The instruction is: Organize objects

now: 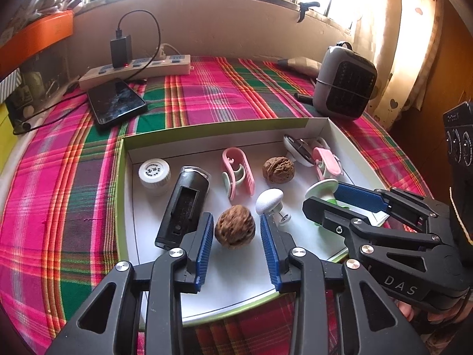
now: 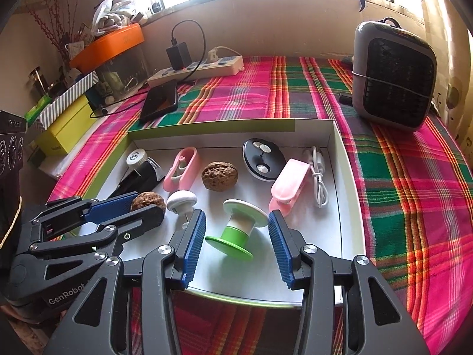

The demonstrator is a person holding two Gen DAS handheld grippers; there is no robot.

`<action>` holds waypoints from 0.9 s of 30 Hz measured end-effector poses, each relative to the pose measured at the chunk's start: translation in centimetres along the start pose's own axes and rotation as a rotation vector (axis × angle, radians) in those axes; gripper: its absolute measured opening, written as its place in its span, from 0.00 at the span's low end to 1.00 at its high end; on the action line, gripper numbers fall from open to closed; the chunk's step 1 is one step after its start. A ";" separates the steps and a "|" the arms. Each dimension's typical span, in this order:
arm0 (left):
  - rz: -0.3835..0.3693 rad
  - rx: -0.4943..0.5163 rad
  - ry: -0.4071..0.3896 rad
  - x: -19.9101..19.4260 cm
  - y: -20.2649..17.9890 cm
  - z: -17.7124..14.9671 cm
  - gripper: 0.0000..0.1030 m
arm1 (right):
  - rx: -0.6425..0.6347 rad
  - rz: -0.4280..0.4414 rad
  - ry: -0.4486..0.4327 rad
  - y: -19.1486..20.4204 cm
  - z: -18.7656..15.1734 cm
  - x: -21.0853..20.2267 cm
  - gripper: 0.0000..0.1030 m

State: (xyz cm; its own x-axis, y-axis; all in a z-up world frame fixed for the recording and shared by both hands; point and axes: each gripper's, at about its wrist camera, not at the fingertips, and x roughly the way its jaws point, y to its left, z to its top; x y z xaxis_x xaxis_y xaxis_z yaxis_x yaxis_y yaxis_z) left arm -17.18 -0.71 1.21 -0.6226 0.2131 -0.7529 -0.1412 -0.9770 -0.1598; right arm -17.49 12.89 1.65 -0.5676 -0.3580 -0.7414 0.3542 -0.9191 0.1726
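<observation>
- Left wrist view: the left gripper (image 1: 236, 236) stands over the near part of a shallow white box (image 1: 224, 130) on a plaid cloth (image 1: 59, 207). Its jaws stand apart with a walnut (image 1: 235, 226) lying between them on the box floor; a gap shows on each side of the nut, so the pads do not press it.
- At 12 o'clock from that nut lies a pink clip (image 1: 238, 173); at 1 o'clock a second walnut (image 1: 278, 169); at 10 o'clock a black case (image 1: 184, 204) and, past it, a white cap (image 1: 154, 173). A white knob (image 1: 269, 201) sits just right of the gripper's right finger.
- The right gripper (image 1: 331, 195) reaches in from 3 o'clock, its fingers either side of a green and white spool (image 1: 320, 188).
- Right wrist view: the right gripper (image 2: 236, 236) has its jaws half wide, with the spool (image 2: 236, 230) tilted on the box floor between them, clear of both pads.
- At 12 o'clock from the spool lies a walnut (image 2: 219, 175); at 1 o'clock a black and white oval disc (image 2: 264, 159), a pink clamp (image 2: 288, 188) and a coiled white cable (image 2: 317, 177).
- At 9 o'clock the left gripper (image 2: 139, 207) flanks the other walnut (image 2: 147, 201).
</observation>
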 end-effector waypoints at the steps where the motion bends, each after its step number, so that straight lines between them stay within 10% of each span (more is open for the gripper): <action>1: -0.001 -0.002 -0.004 -0.2 0.0 0.0 0.32 | -0.001 0.000 -0.001 0.1 0.0 -0.1 0.44; 27: 0.076 -0.011 -0.056 -6.4 -2.6 -5.3 0.33 | -0.046 -0.066 -0.054 2.1 -4.1 -6.8 0.44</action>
State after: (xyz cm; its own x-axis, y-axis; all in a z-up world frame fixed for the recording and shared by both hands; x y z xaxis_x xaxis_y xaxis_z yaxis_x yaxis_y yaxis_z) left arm -8.75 0.47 3.03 -0.6735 0.1378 -0.7262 -0.0831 -0.9904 -0.1108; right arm -9.82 14.08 4.36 -0.6295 -0.3061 -0.7141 0.3478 -0.9329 0.0932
